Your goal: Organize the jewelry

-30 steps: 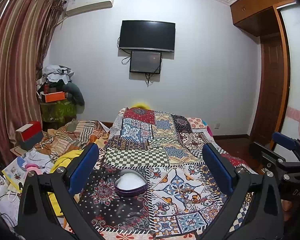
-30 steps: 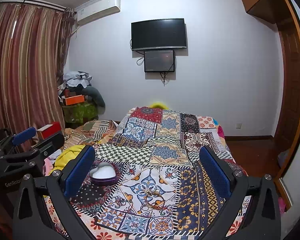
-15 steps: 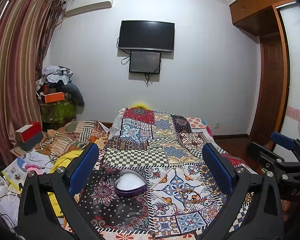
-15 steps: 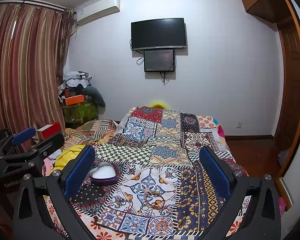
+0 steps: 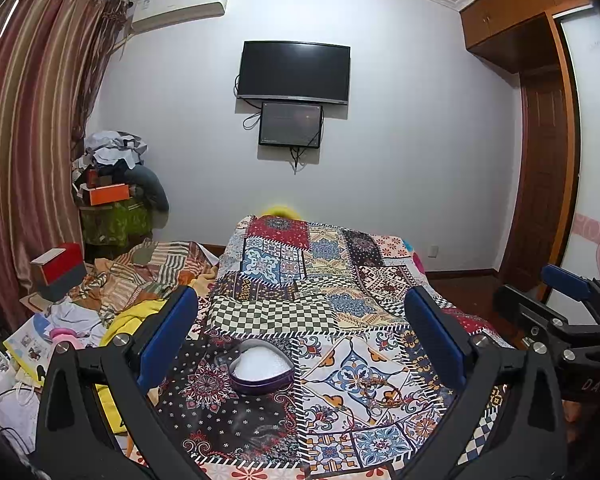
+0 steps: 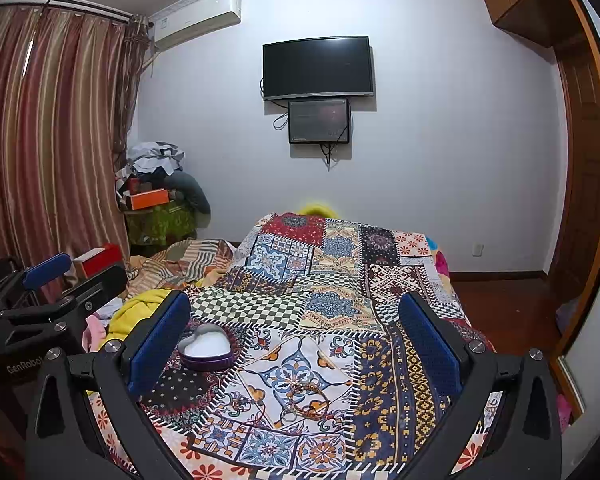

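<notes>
Clutter [image 5: 80, 320] of clothes, papers and boxes lines the bed's [image 5: 284, 280] left side below striped curtains [image 5: 20, 140]; a TV [image 5: 294, 72] hangs opposite. Jewelry [image 6: 306, 400] lies on the patchwork quilt [image 6: 380, 380], right of a heart-shaped box [image 6: 205, 346]. Left tool [image 5: 300, 336] and right tool [image 6: 294, 338] hover, spread wide, empty.

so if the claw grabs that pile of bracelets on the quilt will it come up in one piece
Probably not. The bracelets look like separate thin loops tangled loosely, so some may slip off. They seem light, and the soft quilt may give under a pinch.
</notes>
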Action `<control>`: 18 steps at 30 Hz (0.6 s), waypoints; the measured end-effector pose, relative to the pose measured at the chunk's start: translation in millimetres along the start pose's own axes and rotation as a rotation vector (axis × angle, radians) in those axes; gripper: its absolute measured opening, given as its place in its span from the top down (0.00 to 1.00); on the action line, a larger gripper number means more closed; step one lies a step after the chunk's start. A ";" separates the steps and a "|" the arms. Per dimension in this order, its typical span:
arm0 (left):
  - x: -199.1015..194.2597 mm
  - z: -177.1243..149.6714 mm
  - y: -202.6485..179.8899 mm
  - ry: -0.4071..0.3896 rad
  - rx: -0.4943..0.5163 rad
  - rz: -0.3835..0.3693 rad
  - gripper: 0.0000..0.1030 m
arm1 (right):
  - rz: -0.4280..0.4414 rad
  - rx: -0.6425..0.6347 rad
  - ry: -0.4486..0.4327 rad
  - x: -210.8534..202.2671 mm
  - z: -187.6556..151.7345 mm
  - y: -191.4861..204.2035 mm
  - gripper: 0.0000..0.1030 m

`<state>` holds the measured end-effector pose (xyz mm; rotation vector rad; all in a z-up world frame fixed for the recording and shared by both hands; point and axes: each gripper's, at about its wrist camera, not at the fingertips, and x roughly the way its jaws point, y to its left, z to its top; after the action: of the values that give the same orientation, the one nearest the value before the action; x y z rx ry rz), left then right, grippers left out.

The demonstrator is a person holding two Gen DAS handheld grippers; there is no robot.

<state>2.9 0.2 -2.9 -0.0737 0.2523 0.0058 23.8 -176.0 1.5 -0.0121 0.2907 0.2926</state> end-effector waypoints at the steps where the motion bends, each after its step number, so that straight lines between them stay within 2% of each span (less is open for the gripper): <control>1: 0.2 0.0 0.0 0.000 0.000 0.000 0.00 | 0.000 0.000 0.000 0.0 -0.1 0.1 0.00; 10: 2.9 -0.3 0.3 0.004 0.000 -0.003 0.00 | 0.000 -0.002 0.007 3.8 -2.8 -0.7 0.00; 18: 18.6 -3.6 3.5 0.034 -0.006 -0.004 0.00 | -0.012 0.014 0.048 20.4 -7.8 -10.3 0.00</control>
<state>20.0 3.3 -11.4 -0.0804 0.2863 0.0018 43.2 -180.4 -12.1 -0.0072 0.3402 0.2789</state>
